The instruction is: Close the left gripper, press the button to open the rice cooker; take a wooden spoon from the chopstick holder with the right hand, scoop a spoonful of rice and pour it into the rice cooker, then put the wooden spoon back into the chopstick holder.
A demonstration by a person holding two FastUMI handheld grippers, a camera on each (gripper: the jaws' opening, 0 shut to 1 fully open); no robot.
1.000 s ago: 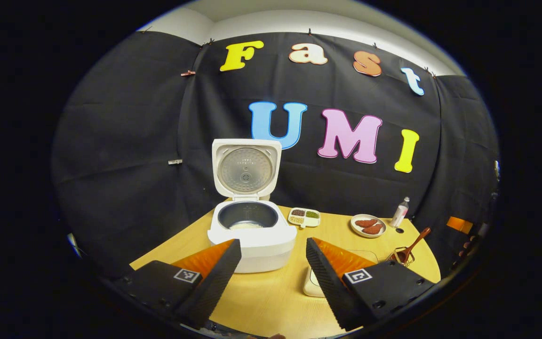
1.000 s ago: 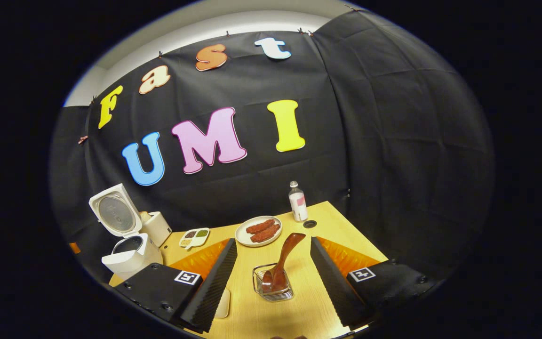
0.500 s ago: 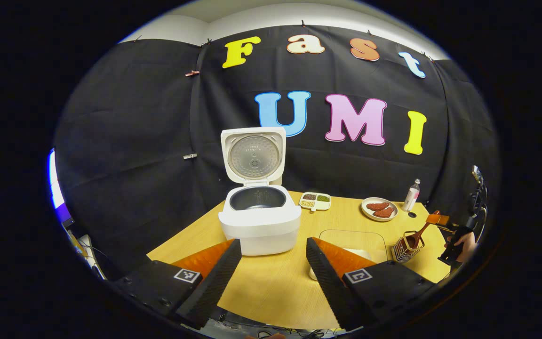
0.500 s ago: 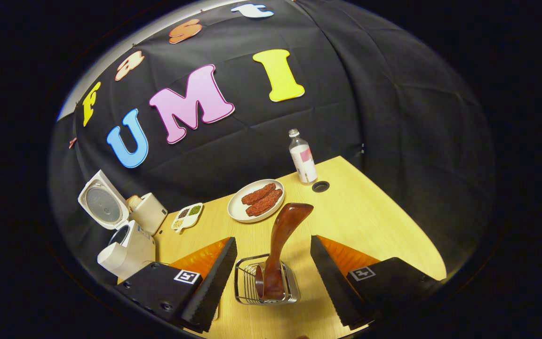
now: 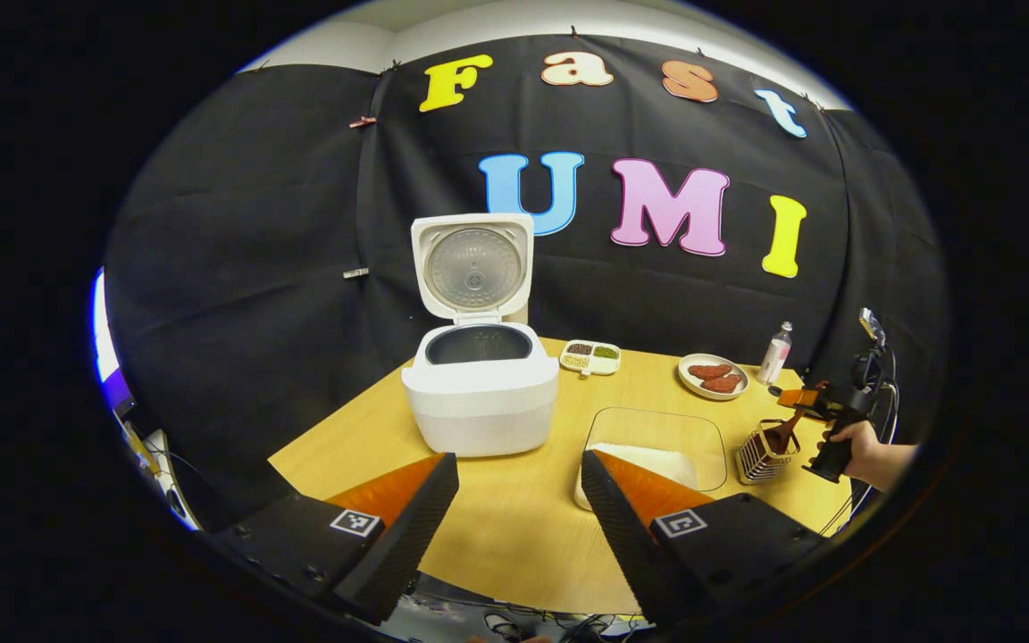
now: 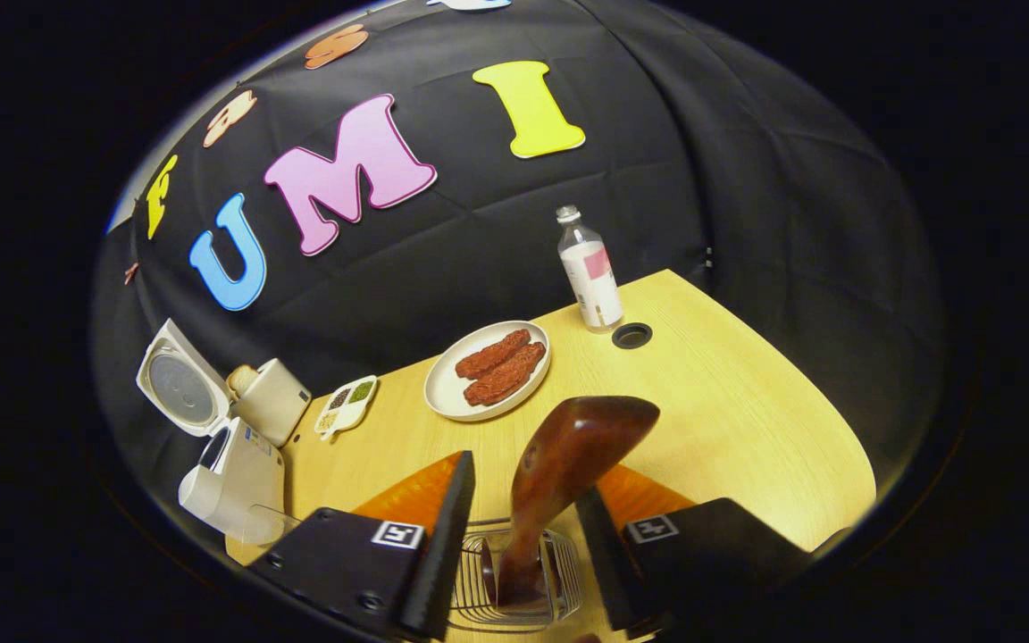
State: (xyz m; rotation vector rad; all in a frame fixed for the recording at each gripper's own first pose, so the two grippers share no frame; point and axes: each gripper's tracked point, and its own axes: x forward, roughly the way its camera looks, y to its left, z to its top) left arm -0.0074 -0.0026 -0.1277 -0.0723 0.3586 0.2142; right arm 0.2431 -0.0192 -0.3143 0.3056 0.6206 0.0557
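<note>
Wooden table (image 5: pixel 514 527), rice cooker (image 5: pixel 481 397), plate (image 5: pixel 713 376), bottle (image 5: pixel 775 354)

left gripper view: sits back off the near edge of the table (image 5: pixel 497 536), roughly level, facing the booth wall, with the rice cooker (image 5: pixel 481 393) straight ahead at mid range.
right gripper view: way closer in, tilted down over the chopstick holder (image 6: pixel 514 585), wooden spoon (image 6: pixel 559 473) right up at the lens.
shared by the 2 views: rice cooker (image 6: pixel 233 473), plate (image 5: pixel 713 375) (image 6: pixel 488 371), bottle (image 5: pixel 775 353) (image 6: pixel 592 272), chopstick holder (image 5: pixel 763 451).
</note>
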